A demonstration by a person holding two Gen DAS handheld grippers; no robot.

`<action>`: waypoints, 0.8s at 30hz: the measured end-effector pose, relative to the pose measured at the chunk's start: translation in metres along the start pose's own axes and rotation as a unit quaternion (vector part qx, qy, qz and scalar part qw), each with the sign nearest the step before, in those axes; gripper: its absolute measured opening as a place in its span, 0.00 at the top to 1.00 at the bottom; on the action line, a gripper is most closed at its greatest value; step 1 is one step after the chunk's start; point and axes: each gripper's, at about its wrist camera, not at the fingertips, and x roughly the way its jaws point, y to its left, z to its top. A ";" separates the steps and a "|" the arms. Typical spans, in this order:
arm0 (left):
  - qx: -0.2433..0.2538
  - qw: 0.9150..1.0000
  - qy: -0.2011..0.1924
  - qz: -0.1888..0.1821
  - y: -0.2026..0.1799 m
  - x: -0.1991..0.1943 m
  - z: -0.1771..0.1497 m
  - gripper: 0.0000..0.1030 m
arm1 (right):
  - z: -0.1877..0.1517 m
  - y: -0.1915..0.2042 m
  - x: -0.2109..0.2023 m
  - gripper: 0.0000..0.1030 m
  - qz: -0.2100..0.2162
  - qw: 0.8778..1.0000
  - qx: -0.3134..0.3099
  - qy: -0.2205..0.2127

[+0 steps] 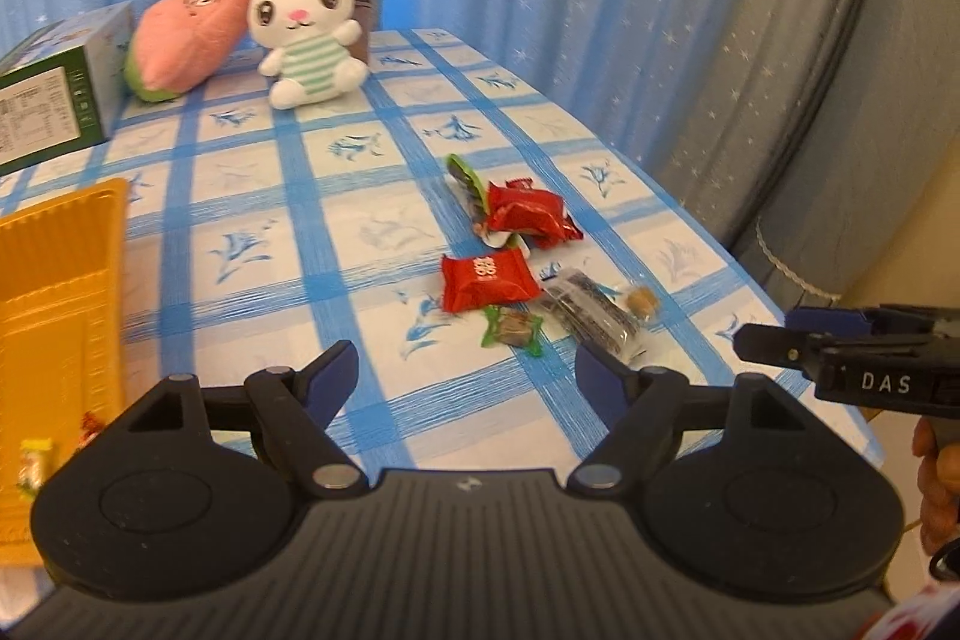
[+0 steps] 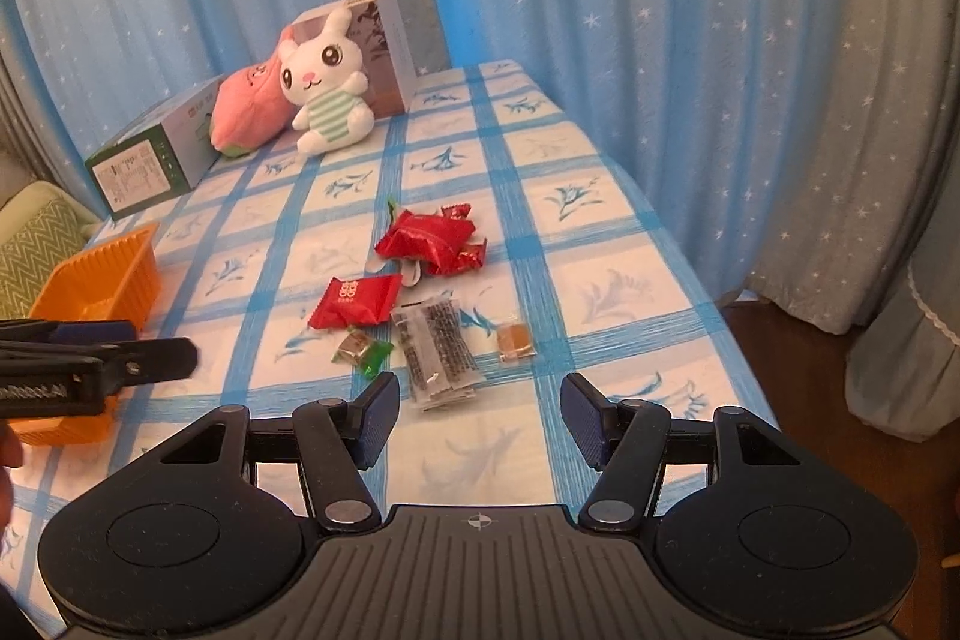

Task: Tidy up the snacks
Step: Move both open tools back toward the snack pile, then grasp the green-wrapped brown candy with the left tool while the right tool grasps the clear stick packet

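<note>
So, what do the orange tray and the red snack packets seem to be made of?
The orange tray looks like thin moulded plastic: ribbed walls, slight sheen. The red snack packets seem to be glossy foil or plastic film: crinkled, with bright highlights and crimped ends. Which film exactly, I cannot tell.

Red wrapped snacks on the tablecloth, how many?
3, maybe more hidden. One flat packet lies alone nearest the tray. A larger packet tops the far pile, a smaller one tucked at its right edge; a red scrap behind is unclear.
</note>
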 end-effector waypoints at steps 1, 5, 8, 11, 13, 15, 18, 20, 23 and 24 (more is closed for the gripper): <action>0.006 1.000 0.000 -0.003 -0.002 0.007 -0.001 0.26 | 0.000 -0.001 0.005 0.41 0.002 1.000 0.000 0.001; 0.018 1.000 0.008 -0.008 -0.008 0.034 -0.006 0.35 | 0.000 -0.007 0.022 0.41 0.004 1.000 0.004 0.010; 0.022 1.000 0.013 -0.014 -0.011 0.055 -0.008 0.41 | 0.000 -0.012 0.032 0.42 0.004 1.000 0.006 0.012; 0.027 0.999 0.012 -0.022 -0.014 0.073 -0.010 0.42 | 0.000 -0.017 0.040 0.42 0.004 1.000 0.008 0.011; 0.033 0.999 0.004 -0.026 -0.016 0.084 -0.011 0.44 | 0.000 -0.021 0.045 0.42 0.003 1.000 0.014 0.009; 0.048 0.999 0.000 -0.025 -0.019 0.094 -0.012 0.49 | 0.001 -0.024 0.048 0.42 0.003 1.000 0.019 0.007; 0.064 0.998 -0.008 -0.026 -0.023 0.106 -0.011 0.55 | 0.000 -0.026 0.051 0.42 0.004 1.000 0.022 0.006; 0.071 0.997 -0.011 -0.027 -0.025 0.113 -0.010 0.57 | -0.001 -0.027 0.053 0.42 0.003 1.000 0.021 0.007; 0.076 0.997 -0.005 -0.025 -0.027 0.123 -0.010 0.62 | -0.002 -0.029 0.057 0.42 0.002 1.000 0.023 0.010; 0.080 0.997 -0.004 -0.021 -0.028 0.125 -0.009 0.65 | -0.002 -0.029 0.057 0.42 0.001 1.000 0.023 0.010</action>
